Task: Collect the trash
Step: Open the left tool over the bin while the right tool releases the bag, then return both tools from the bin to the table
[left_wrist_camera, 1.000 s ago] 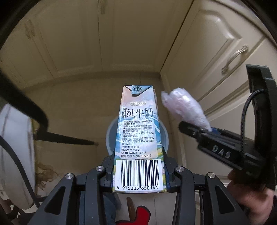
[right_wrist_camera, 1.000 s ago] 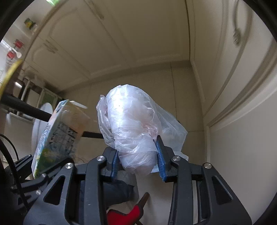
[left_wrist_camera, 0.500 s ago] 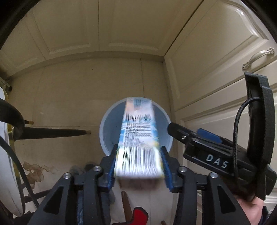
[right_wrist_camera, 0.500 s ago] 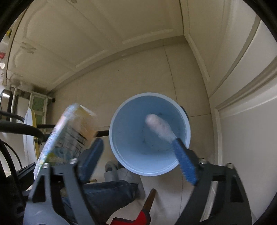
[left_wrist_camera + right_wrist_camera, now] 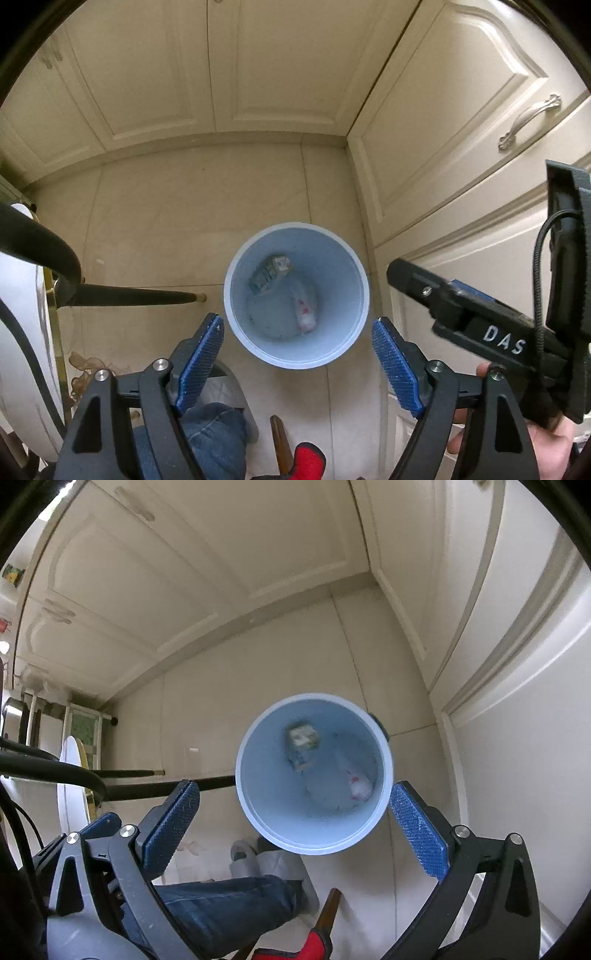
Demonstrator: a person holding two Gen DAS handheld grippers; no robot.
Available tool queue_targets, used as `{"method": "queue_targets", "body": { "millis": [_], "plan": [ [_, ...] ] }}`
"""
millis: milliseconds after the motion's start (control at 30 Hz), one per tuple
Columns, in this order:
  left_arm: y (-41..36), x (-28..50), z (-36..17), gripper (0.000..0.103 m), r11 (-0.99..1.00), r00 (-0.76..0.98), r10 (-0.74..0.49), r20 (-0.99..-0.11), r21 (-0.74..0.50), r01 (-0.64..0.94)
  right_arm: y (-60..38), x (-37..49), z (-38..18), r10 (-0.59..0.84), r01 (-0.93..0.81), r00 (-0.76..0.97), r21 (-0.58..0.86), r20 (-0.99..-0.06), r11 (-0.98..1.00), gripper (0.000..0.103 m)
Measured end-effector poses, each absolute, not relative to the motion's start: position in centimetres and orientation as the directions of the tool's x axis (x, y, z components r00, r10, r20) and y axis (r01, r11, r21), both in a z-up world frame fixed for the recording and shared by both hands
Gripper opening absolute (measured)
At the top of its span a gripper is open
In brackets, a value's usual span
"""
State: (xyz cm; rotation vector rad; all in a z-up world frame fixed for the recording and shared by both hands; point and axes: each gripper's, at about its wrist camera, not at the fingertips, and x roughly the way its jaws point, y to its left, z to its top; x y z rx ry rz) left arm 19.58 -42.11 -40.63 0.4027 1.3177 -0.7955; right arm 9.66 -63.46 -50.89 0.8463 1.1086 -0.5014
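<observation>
My left gripper (image 5: 297, 358) has just been opening and is spread, empty; the milk carton (image 5: 270, 272) and plastic bag (image 5: 305, 308) lie in the bin (image 5: 236, 295). My right gripper (image 5: 293, 825), likewise just spread, risks knocking the rim if I dip.

"DAS" in white on right tongs' (image 5: 384, 280) black body

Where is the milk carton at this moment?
The milk carton lies inside the blue bin on the floor, against its far-left wall in both wrist views, next to the crumpled plastic bag near the cabinet corner.
</observation>
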Motion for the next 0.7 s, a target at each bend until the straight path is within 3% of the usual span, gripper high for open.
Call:
{"method": "queue_targets", "body": {
  "millis": [267,467,700],
  "plan": [
    [-37.9,15.6,-34.9,0.079,0.644,0.103,-0.38,-0.919,-0.183,0.743,-62.5,8.3,-44.1,-0.033,0.705,0.48,0.362,-0.877,0.61,0.103],
    [-33.2,12.6,-26.9,0.08,0.612,0.219,-0.521,-0.825,-0.182,0.77,-60.5,7.6,-35.6,-0.105,0.638,0.599,0.394,-0.794,0.662,0.103],
    [-25.6,10.0,-19.3,0.099,0.693,0.522,-0.565,-0.639,-0.023,0.721,-55.9,8.6,-25.6,-0.131,0.504,0.737,0.409,-0.663,0.761,0.103]
  ]
}}
